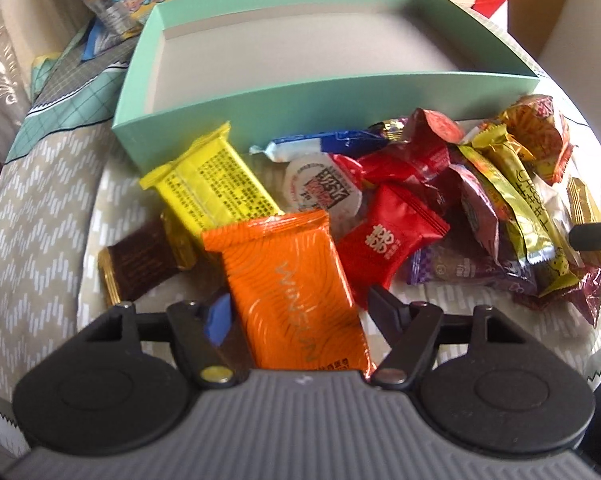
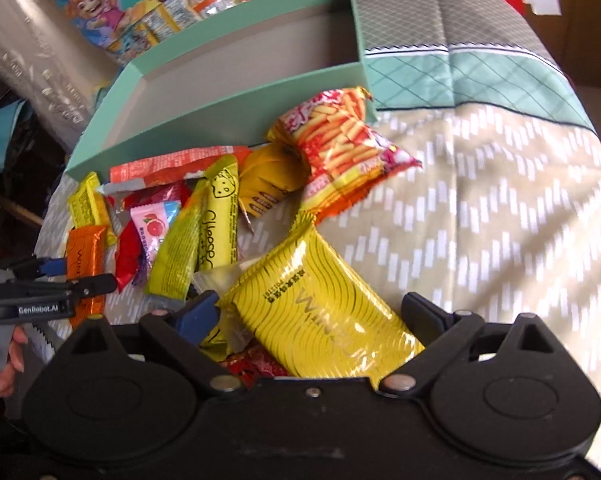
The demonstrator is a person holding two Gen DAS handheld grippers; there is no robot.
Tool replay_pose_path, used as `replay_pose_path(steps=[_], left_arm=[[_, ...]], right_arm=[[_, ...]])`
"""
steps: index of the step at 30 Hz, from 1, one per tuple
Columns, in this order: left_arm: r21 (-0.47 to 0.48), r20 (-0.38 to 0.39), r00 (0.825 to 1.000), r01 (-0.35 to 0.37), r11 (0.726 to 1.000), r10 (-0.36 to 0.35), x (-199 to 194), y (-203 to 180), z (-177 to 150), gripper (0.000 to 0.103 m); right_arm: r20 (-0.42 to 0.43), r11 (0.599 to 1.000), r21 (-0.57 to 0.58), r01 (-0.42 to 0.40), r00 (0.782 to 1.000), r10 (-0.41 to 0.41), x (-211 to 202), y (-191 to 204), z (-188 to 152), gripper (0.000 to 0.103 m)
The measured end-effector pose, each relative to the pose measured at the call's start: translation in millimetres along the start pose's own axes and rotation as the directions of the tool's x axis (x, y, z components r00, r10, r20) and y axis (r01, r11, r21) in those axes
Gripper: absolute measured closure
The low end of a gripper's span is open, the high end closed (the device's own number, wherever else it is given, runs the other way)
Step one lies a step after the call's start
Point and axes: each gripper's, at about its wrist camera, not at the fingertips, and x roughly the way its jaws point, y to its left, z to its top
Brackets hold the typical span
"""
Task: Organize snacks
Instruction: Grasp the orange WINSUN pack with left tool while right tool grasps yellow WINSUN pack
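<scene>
Fingers of the left gripper [image 1: 296, 312] stand apart on either side of the orange wafer packet [image 1: 296, 292], and whether the pads already press its edges cannot be told; the right gripper [image 2: 312, 316] is spread wide around the yellow wafer packet [image 2: 320, 304], with a clear gap on its right side. Both packets lie on the patterned cloth [image 2: 480, 240] at the near edge of a loose heap of snacks, just in front of the mint-green box [image 1: 320, 108], whose grey floor shows no snacks in it yet. To do this step well, each gripper should probably close squarely across the packet's narrow width, then lift straight up before carrying it over the near wall (a slanted pinch on slick foil would likely slip). Crowding is the main hindrance: the yellow bar [image 1: 216, 184] and a brown bar [image 1: 140, 268] touch or overlap the orange packet, and the cheese stick [image 2: 216, 216] lies close beside the yellow one. The chips bag [image 2: 340, 148] leans against the box wall.
</scene>
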Motion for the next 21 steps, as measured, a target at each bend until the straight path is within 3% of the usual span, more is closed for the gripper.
replay_pose_path(steps=[3, 5, 11, 12, 15, 17, 18, 21], left_arm=[[-0.009, -0.001, 1.000, 0.009, 1.000, -0.009, -0.1, 0.3, -2.7, 0.029], [-0.032, -0.002, 1.000, -0.010, 0.999, 0.010, -2.9, 5.2, -5.0, 0.022], [-0.065, -0.014, 0.998, -0.056, 0.996, 0.055, -12.1, 10.7, -16.8, 0.016], [-0.069, -0.018, 0.998, -0.057, 0.996, 0.056, -12.1, 11.3, -17.2, 0.018], [-0.062, -0.015, 0.999, -0.034, 0.997, 0.034, -11.4, 9.1, -15.6, 0.047], [-0.039, 0.004, 1.000, -0.027, 0.999, 0.027, -13.2, 5.3, -14.3, 0.050], [-0.018, 0.014, 1.000, -0.005, 1.000, 0.006, -14.9, 2.6, -13.6, 0.050], [0.053, 0.016, 0.996, 0.087, 0.995, -0.088, -20.3, -4.6, -10.8, 0.050]], right_arm=[[0.022, 0.993, 0.120, 0.013, 1.000, -0.016, -3.6, -0.2, -8.1, 0.001], [0.032, 0.997, 0.081, 0.001, 0.999, -0.004, -4.5, 7.1, -10.5, 0.000], [0.044, 0.999, -0.035, -0.009, 0.999, 0.010, -13.7, 4.4, -11.2, 0.000], [0.044, 0.999, -0.043, 0.000, 0.999, 0.001, -13.4, 2.2, -12.4, 0.000], [0.028, 0.998, -0.057, 0.012, 1.000, -0.010, -16.0, -8.4, -21.3, 0.008], [0.029, 0.996, -0.085, 0.018, 0.999, -0.016, -21.1, -9.0, -29.8, 0.018], [0.033, 0.995, -0.101, 0.028, 0.999, -0.024, -22.1, -7.2, -32.2, 0.027], [0.034, 0.998, -0.060, 0.027, 0.999, -0.025, -27.0, -9.0, -36.3, 0.041]])
